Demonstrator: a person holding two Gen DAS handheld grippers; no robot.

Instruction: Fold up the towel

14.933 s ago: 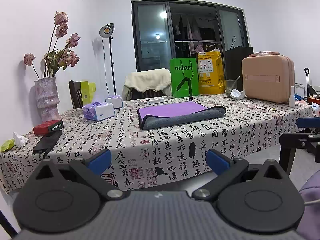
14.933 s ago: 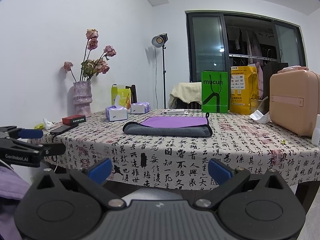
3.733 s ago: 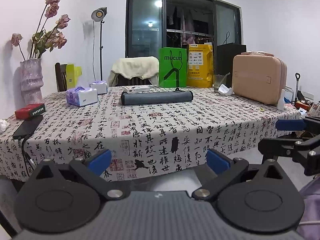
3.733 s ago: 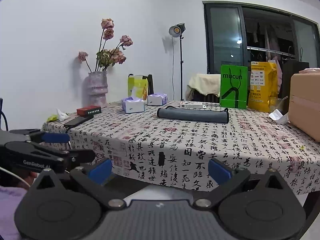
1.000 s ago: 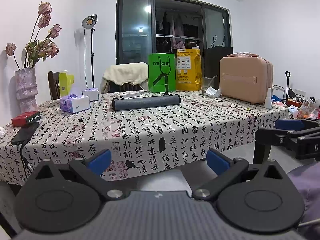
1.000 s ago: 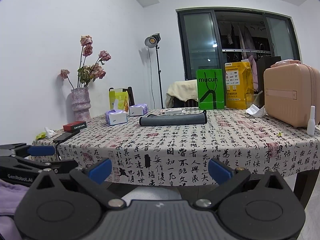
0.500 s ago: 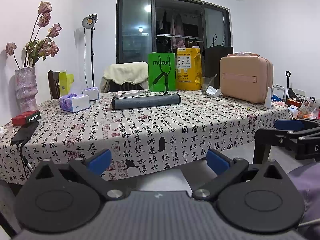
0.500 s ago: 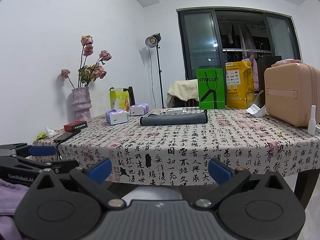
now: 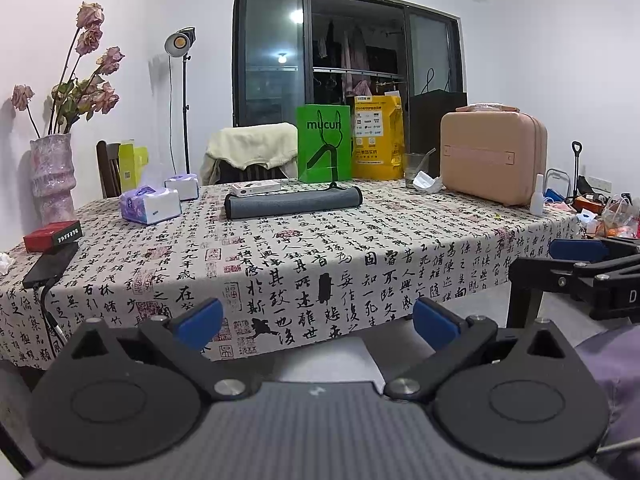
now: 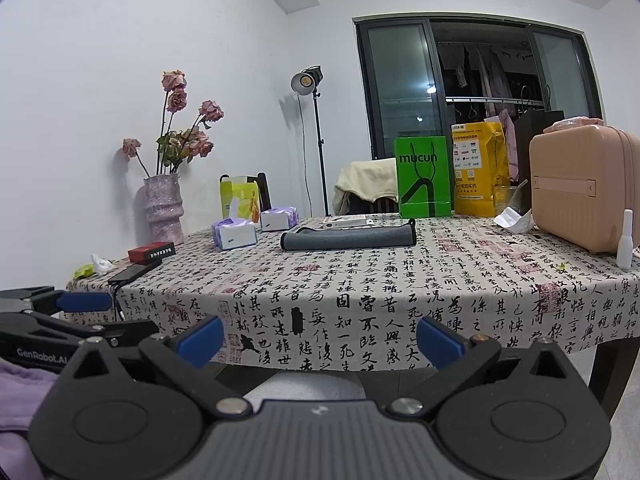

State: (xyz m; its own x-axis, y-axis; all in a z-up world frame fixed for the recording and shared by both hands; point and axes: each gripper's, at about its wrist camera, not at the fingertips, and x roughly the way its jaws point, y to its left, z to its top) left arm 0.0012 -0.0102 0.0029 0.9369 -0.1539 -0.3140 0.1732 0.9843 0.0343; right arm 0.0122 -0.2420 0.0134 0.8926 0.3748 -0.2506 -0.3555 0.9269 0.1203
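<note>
From the left view, the left claw [image 9: 316, 320] is spread wide and holds nothing, low in front of the counter's [image 9: 360, 248] near edge, while the towel [image 9: 293, 203], purple side showing before, now lies in a narrow gray fold near the far edge. From the right view, the right claw [image 10: 320, 340] is spread and holds nothing too, so the folding looks done.

Left gripper [image 9: 316, 318] held off the near table edge, jaws spread, empty. Grey folded fabric towel [image 9: 293, 203] lies far across the calligraphy-print tablecloth [image 9: 360, 248], before a green paper bag [image 9: 323, 149].
</note>
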